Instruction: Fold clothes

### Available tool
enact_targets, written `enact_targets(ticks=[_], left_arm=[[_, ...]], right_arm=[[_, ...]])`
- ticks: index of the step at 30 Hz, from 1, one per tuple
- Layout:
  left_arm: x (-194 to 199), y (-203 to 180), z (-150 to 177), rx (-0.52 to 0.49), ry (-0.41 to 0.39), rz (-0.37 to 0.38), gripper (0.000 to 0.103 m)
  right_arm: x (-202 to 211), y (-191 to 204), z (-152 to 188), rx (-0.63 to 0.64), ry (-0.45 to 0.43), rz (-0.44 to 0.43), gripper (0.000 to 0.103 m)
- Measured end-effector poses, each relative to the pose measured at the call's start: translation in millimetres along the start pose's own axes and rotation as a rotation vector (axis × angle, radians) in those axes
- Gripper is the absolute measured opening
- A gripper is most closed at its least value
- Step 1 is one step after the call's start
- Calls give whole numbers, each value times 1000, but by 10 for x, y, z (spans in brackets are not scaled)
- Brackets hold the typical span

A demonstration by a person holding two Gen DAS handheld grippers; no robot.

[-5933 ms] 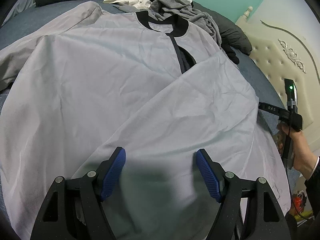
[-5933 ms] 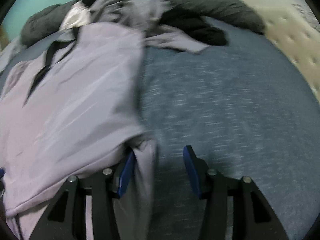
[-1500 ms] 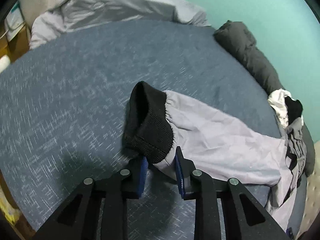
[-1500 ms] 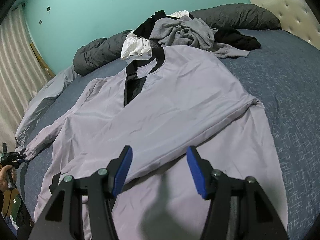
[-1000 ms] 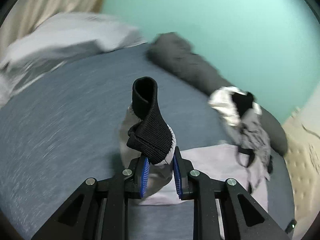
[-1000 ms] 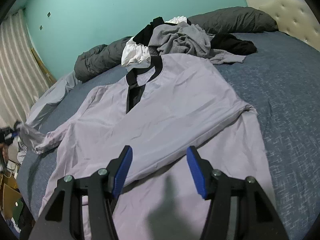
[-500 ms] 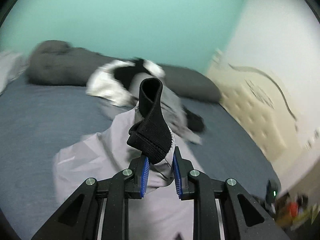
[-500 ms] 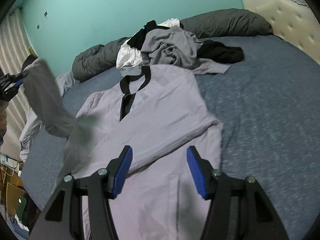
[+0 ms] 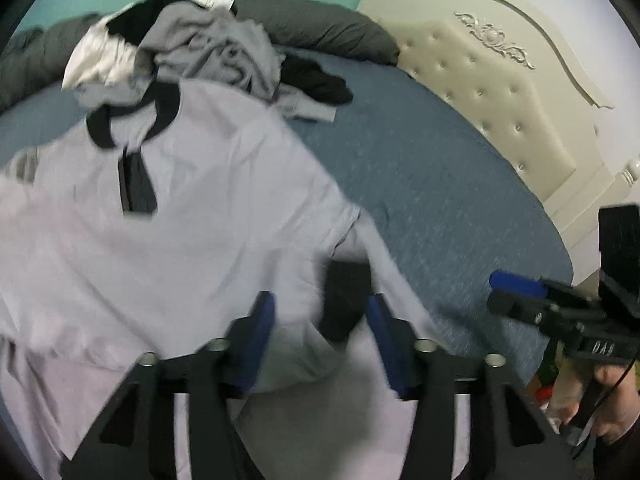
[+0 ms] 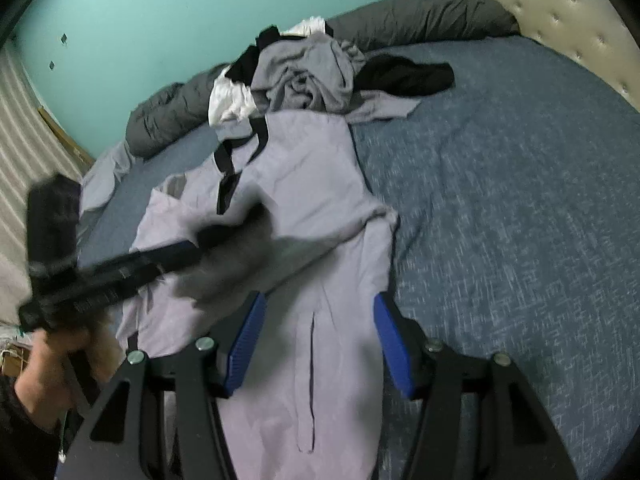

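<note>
A light grey jacket [image 9: 200, 208] with black collar and zip lies spread on the blue bed [image 9: 432, 184]. Its left sleeve is folded across the body, and the black cuff [image 9: 342, 300] lies between the open jaws of my left gripper [image 9: 320, 332]. The frame is blurred there. My right gripper [image 10: 316, 340] is open and empty above the jacket's [image 10: 304, 184] lower part. The left gripper [image 10: 192, 252] also shows blurred in the right wrist view, over the folded sleeve. The right gripper shows at the left wrist view's right edge [image 9: 516, 288].
A heap of grey, white and black clothes [image 10: 304, 76] lies at the jacket's collar end. Dark grey pillows [image 10: 420, 12] line the teal wall. A cream tufted headboard [image 9: 500, 80] stands to the right. Bare blue bedding [image 10: 520, 200] lies right of the jacket.
My left gripper carried the sleeve cuff across the jacket body, then opened and let it drop. The right gripper stayed open above the lower jacket.
</note>
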State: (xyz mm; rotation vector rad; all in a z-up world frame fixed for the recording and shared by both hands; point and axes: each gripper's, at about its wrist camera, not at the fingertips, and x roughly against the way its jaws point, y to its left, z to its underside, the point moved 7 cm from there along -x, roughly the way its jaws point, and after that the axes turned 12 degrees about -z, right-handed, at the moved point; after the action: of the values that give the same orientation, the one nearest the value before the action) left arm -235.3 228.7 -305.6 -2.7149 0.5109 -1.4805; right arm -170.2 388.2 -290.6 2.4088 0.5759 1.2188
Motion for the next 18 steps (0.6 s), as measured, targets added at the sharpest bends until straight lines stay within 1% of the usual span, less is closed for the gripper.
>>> enact_targets(ticks=[2,4,7,8,9,13,17,18], left_arm=[[69,100,129,11,1,4,59],[196,247,226,5,-12,-8,60],[377,594,367,29,-17,-61,61],[428,725,412,42,-17,-80,61],[465,865,452,59,-16,-100,61],[642,1477,622,157,-16,-170,61],[842,2071,764,258,-27,-234,61],[896,2208,802,279,-31,-248,61]], right_arm=[[-75,-4,32,-4,22,-10,57],[-154,-7,44,-16,40,-26,57],[-287,-10,30,-37,60,-44,58],[-331,-14,28,-42,68,-51,60],[-382,-18,26,-49,76,-57,61],[-662,-24,17,-82,110,-81,62],[-926,20,-57,-45,129,-74,63],[-992,24,-73,-23,135,-60,63]])
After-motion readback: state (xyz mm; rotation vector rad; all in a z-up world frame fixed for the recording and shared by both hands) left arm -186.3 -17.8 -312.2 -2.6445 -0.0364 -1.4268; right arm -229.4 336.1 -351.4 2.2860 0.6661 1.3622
